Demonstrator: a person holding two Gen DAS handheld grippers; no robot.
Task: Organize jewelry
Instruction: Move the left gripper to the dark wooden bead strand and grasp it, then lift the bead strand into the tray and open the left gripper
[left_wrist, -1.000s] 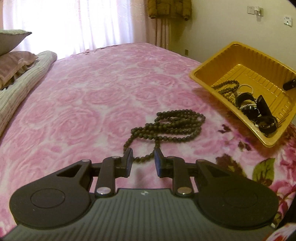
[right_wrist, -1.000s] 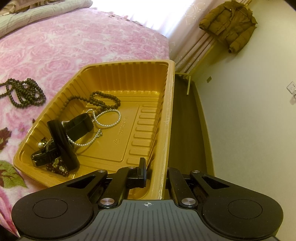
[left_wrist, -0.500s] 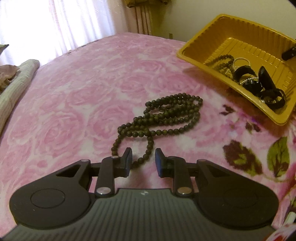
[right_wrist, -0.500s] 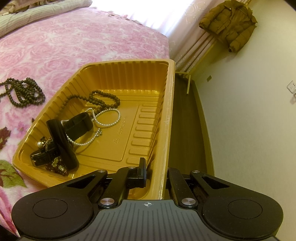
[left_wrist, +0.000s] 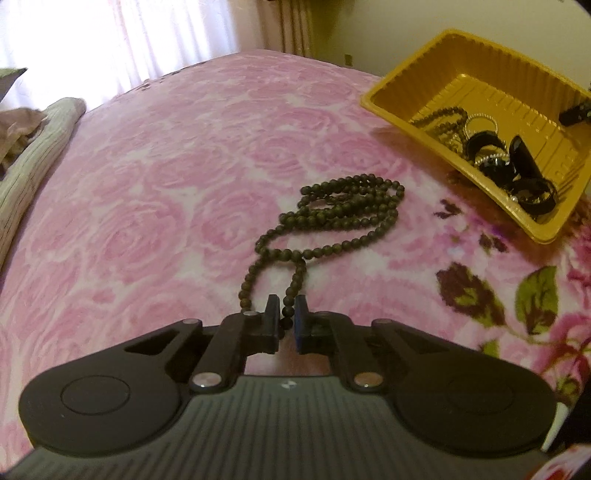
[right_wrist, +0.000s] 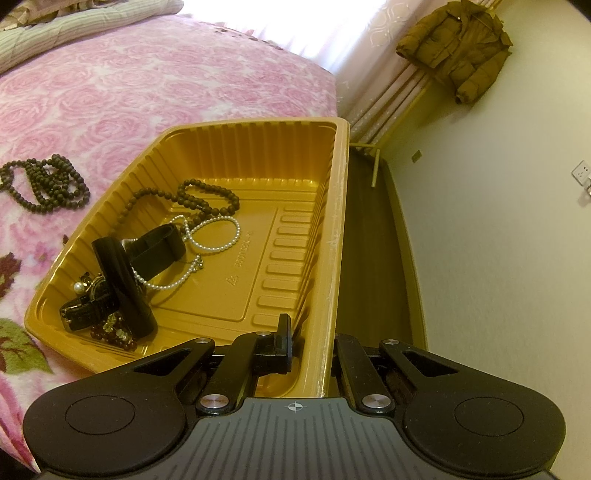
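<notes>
Pink roses covered the blanket (left_wrist: 155, 192) on the bed, and bright curtains (left_wrist: 122, 33) hung behind it.

The left gripper (left_wrist: 286, 315) pointed down at the blanket. Its jaws were closing, almost together, and a strand of the dark bead necklace (left_wrist: 332, 218) sat pinched between them. The rest of the necklace lay in loose loops on the blanket, out past the fingers and just beside the near corner of the yellow tray (left_wrist: 391, 110).

The right gripper (right_wrist: 312, 332) also pointed down. Its jaws were clamped on the tray's (right_wrist: 334, 229) right wall, one finger inside and one outside.

Only the right view showed the inside of the tray well: a string of white pearls (right_wrist: 214, 236), another dark bead string (right_wrist: 207, 195), black bands (right_wrist: 155, 251) and a black watch strap (right_wrist: 88, 314), all near the left wall. It also showed a brown coat (right_wrist: 458, 48) on the wall. Only the left view showed the grip on the necklace.
</notes>
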